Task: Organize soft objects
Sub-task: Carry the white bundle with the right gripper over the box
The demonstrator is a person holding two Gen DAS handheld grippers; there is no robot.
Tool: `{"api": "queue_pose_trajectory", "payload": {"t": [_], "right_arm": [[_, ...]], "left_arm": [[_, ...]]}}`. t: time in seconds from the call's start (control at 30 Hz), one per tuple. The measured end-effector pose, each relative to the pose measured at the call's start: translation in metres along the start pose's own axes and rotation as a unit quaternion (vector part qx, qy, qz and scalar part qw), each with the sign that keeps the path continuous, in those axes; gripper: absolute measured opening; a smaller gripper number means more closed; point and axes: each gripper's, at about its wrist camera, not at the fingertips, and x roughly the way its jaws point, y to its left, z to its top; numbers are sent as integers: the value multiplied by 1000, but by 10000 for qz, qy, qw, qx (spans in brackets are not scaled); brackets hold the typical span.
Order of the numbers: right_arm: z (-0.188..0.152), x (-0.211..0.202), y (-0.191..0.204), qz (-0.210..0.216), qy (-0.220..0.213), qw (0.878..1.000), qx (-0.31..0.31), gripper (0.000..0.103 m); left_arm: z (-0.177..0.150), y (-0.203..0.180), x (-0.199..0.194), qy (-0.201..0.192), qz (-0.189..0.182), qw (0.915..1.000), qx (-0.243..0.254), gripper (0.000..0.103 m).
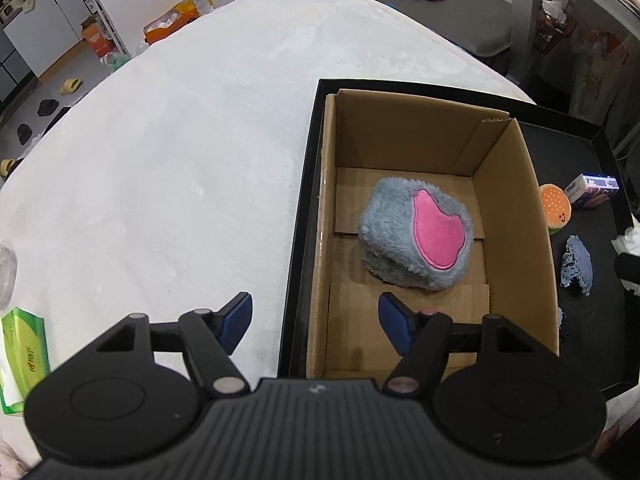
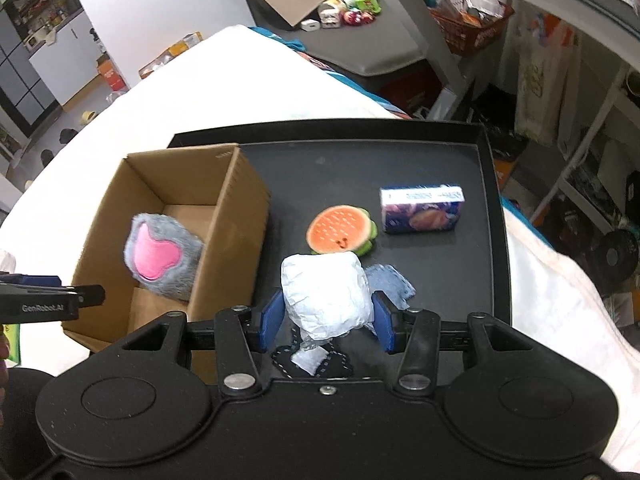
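Right tongs (image 2: 326, 322) pinch a white crumpled soft bundle (image 2: 326, 294) above the black tray (image 2: 494, 216); left tongs (image 1: 316, 320) spread, empty. Next, likely carry it into the cardboard box (image 2: 236, 236) beside the grey plush (image 2: 162, 258).

A bed (image 1: 180, 160) covered with a white fleecy blanket (image 2: 248, 76) carries everything. Directly on it lies a shallow black tray (image 2: 494, 184), set toward the bed's right side, with its far edge near the blanket's edge. At the lower left of the left wrist view a green tissue pack (image 1: 22, 356) rests on the blanket, well apart from the tray, and just above it a clear plastic object (image 1: 6, 276) shows at the frame's edge, too cut off to identify.
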Motion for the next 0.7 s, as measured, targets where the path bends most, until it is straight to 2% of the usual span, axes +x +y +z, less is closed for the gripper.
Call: {"api": "queue_pose_trajectory", "payload": {"t": [0.17, 0.27, 0.37, 0.43, 0.53, 0.7], "right_arm": [[8, -5, 15, 5, -66, 9999, -112, 47], [13, -7, 26, 30, -107, 9998, -193, 47], [19, -8, 37, 56, -131, 9995, -264, 47], [23, -8, 45, 81, -139, 9994, -311, 47], [27, -6, 58, 101, -138, 9991, -399, 47], [34, -2, 77, 139, -139, 9983, -546, 47]], "left_arm": [[-3, 6, 2, -59, -122, 9999, -49, 64], [-4, 9, 2, -97, -226, 9997, -50, 57], [-3, 12, 4, -99, -309, 9994, -80, 42], [-3, 16, 6, -82, -372, 9992, -113, 24], [-2, 21, 5, -61, -495, 9985, -226, 9], [1, 25, 3, -102, -643, 9976, -231, 7]]}}
